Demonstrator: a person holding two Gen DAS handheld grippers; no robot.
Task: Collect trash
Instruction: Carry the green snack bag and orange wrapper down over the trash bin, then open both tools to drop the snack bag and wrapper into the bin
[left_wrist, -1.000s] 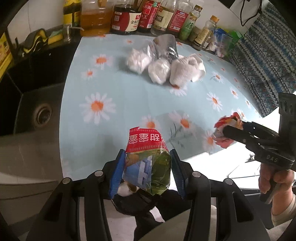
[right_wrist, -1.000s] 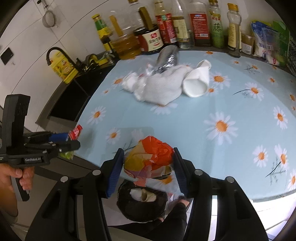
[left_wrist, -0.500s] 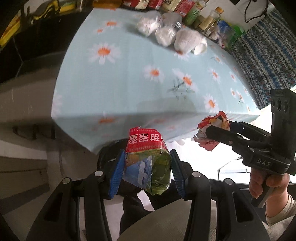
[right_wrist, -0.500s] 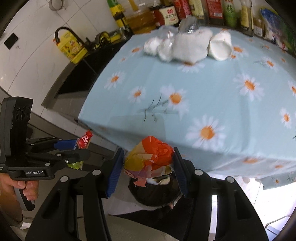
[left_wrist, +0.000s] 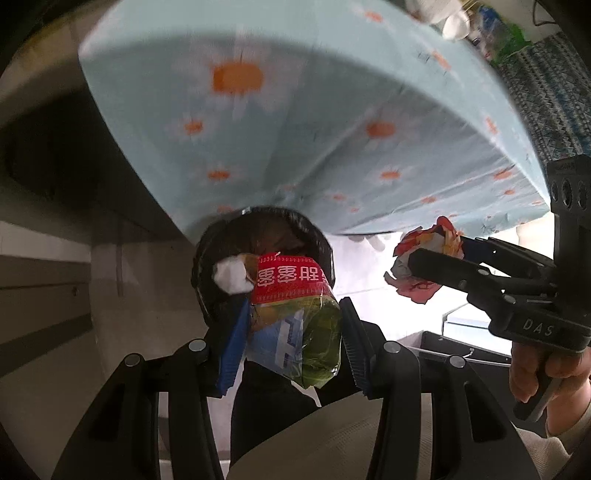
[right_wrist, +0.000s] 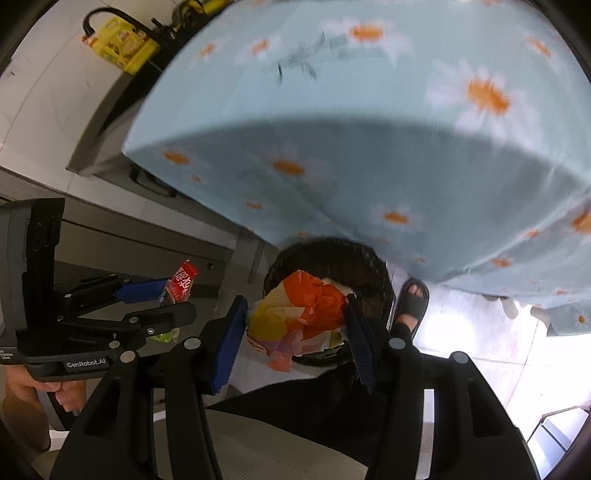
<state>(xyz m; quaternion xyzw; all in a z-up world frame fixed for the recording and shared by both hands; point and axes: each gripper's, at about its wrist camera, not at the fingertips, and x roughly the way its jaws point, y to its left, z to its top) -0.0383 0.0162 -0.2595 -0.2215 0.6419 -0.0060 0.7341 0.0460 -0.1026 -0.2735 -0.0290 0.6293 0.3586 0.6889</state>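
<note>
My left gripper (left_wrist: 291, 343) is shut on a snack wrapper (left_wrist: 295, 325) with a red top band and a blue-green body. It hangs over a black trash bin (left_wrist: 207, 266) on the floor below the table edge; white crumpled paper (left_wrist: 231, 275) lies inside. My right gripper (right_wrist: 295, 332) is shut on a crumpled orange, yellow and white wrapper (right_wrist: 301, 312), above the same black bin (right_wrist: 369, 258). Each gripper shows in the other's view: the right one (left_wrist: 428, 258) to the right, the left one (right_wrist: 166, 299) to the left.
The daisy-print tablecloth (left_wrist: 314, 122) overhangs just above the bin. A foot in a black sandal (right_wrist: 412, 302) stands right of the bin. Grey cabinet fronts (right_wrist: 129, 240) lie to the left. Yellow bottle (right_wrist: 122, 48) by the sink at the far left.
Both grippers have sunk from above the tabletop to below its edge, carrying their wrappers. The bin, first barely seen, now sits right beneath them.
</note>
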